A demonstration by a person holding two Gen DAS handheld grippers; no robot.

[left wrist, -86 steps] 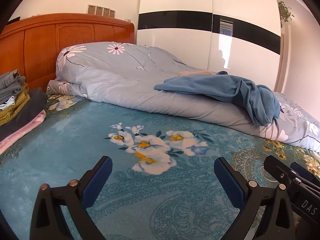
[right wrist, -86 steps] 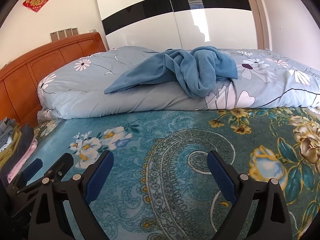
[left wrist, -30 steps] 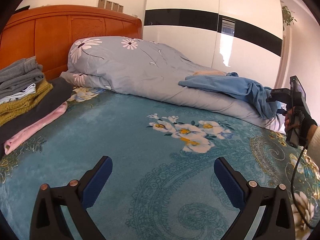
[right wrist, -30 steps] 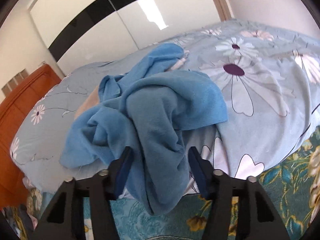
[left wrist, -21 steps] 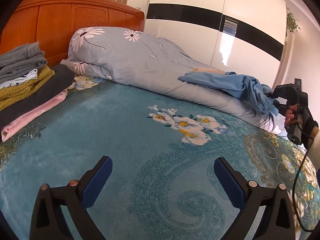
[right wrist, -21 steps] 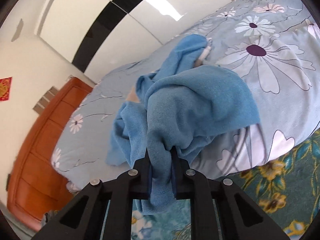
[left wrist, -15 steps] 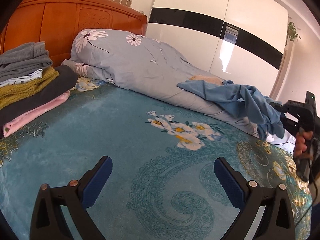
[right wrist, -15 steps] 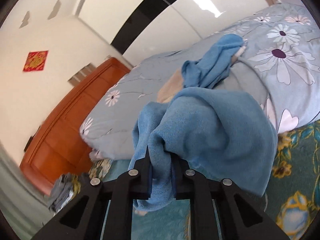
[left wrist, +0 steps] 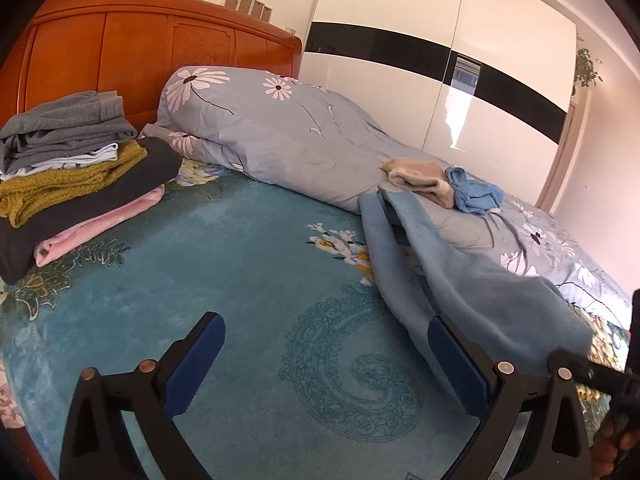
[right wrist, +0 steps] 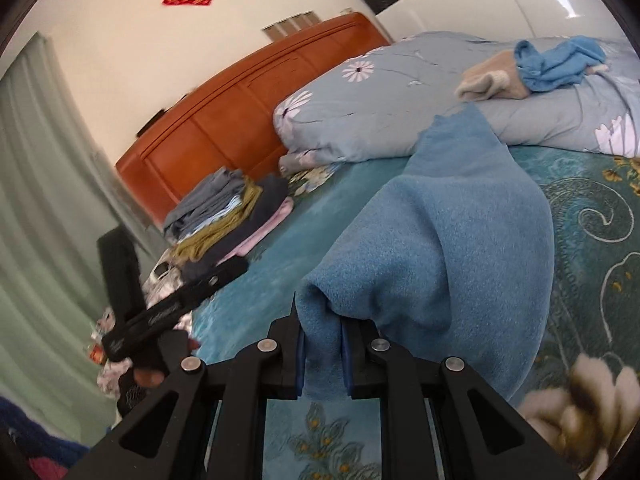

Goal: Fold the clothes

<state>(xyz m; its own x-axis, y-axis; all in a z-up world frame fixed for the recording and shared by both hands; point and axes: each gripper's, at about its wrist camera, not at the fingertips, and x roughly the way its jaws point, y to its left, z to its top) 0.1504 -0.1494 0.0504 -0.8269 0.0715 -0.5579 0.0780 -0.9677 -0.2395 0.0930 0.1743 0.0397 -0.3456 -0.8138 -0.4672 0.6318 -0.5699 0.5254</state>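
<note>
While the right gripper [right wrist: 322, 354] clamps a fold of the blue garment [right wrist: 452, 240], the cloth trails from its pads across the teal bedspread [left wrist: 224, 264] up to the rolled grey floral duvet [left wrist: 280, 136]. With its jaws spread wide, the left gripper [left wrist: 326, 364] holds nothing above the bedspread. 1 stack of folded clothes [left wrist: 68, 168] sits by the wooden headboard [left wrist: 132, 52].

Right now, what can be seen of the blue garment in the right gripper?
The blue garment looks like soft, fleecy fabric, plain mid-blue and unfolded. One bunched end is pinched in the right gripper. From there it trails in loose folds across the teal bedspread, its far end resting against the grey floral duvet. The left gripper is open, not gripping it.
</note>
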